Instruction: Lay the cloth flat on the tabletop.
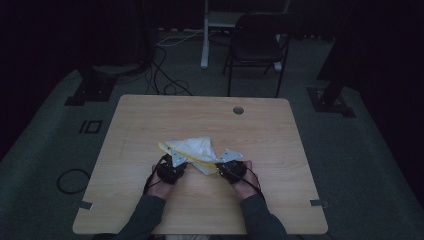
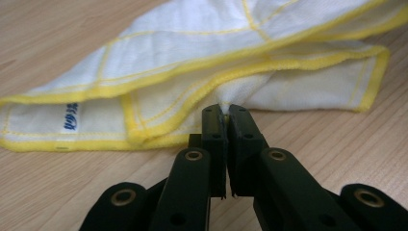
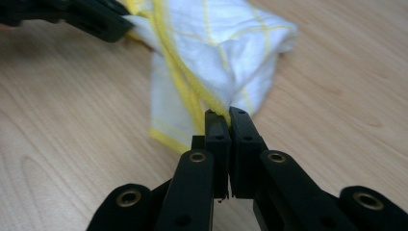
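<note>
A white, yellow-edged cloth (image 1: 192, 152) lies crumpled near the table's (image 1: 150, 115) near edge, its hem pinched by the left hand-held gripper (image 2: 224, 111) and right hand-held gripper (image 3: 226, 114).

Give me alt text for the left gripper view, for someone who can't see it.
The left gripper, two black jaws rising from the bottom edge, is shut on a pinch of a white cloth with yellow stitched edges. The cloth lies rumpled in folded layers on a light wooden table, a small blue-printed label near its left end.
</note>
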Demonstrator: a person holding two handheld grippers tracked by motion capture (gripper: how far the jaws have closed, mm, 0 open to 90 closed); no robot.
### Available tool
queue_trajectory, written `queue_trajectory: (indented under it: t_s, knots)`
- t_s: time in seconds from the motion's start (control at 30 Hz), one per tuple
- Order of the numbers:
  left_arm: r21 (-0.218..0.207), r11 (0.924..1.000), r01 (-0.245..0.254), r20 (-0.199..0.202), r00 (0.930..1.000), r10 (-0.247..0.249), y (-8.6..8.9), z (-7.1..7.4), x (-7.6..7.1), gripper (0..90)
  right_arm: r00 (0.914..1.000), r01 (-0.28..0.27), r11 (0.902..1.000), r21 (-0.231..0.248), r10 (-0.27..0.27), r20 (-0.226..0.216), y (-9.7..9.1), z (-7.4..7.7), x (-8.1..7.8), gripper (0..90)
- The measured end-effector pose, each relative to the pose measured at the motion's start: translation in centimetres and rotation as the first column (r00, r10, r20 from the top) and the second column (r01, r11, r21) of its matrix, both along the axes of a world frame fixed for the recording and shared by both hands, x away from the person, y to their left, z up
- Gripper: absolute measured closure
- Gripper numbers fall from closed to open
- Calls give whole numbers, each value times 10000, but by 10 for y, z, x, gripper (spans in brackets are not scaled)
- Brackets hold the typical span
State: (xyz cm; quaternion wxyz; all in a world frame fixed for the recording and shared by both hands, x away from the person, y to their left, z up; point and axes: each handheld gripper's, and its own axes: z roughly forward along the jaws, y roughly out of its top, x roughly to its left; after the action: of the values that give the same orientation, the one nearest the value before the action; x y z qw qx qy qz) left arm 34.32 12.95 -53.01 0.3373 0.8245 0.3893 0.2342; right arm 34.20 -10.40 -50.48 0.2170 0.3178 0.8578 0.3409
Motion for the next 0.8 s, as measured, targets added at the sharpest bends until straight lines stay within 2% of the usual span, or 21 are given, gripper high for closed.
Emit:
queue_trajectory:
  t_s: [0.2, 0.8]
  knots:
    - [-71, 9999, -158, 76, 9998, 158, 11, 4, -3, 874, 9994, 338, 9993, 159, -339, 45, -12, 4, 2, 883]
    - [-331, 9957, -864, -118, 9962, 861, 47, 8, -1, 877, 9934, 1148, 9930, 277, -1149, 44, -44, 8, 6, 884]
